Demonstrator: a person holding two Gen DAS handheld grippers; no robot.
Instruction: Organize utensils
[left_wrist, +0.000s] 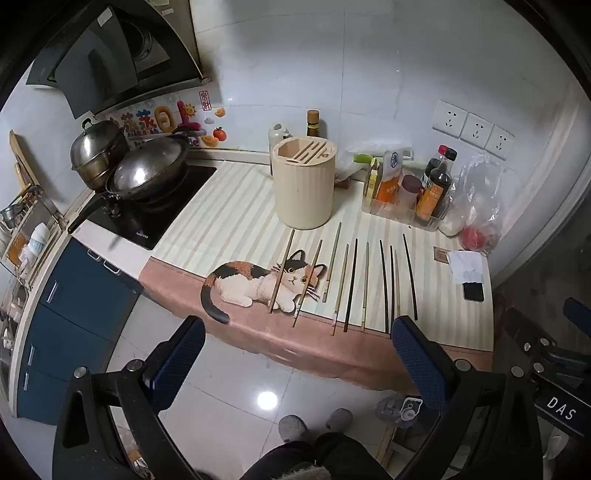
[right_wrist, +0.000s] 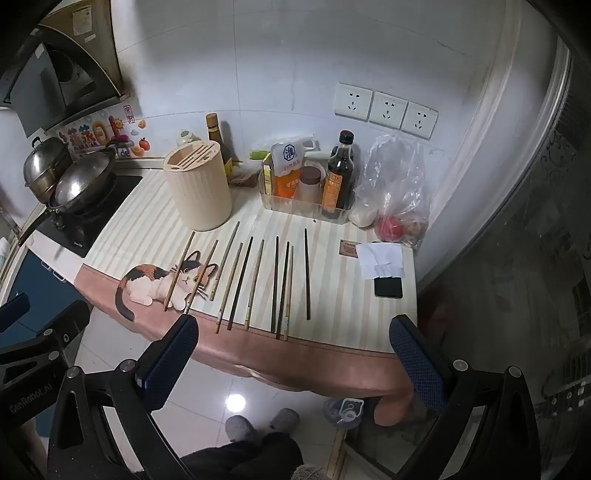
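Several chopsticks (left_wrist: 351, 284) (right_wrist: 255, 284), some pale wood and some dark, lie side by side on a striped mat with a cat picture (left_wrist: 258, 282) (right_wrist: 162, 284). A beige cylindrical utensil holder (left_wrist: 303, 184) (right_wrist: 197, 186) with slots on top stands behind them. My left gripper (left_wrist: 299, 332) is open and empty, held back from the counter's front edge. My right gripper (right_wrist: 293, 330) is open and empty, also in front of the counter edge, below the chopsticks' near ends.
A wok (left_wrist: 147, 171) and a steel pot (left_wrist: 98, 147) sit on the stove at left. A clear tray of sauce bottles (right_wrist: 314, 184), a plastic bag with a tomato (right_wrist: 391, 225), papers and a phone (right_wrist: 388, 286) are at right. Slippered feet (left_wrist: 314, 424) stand below.
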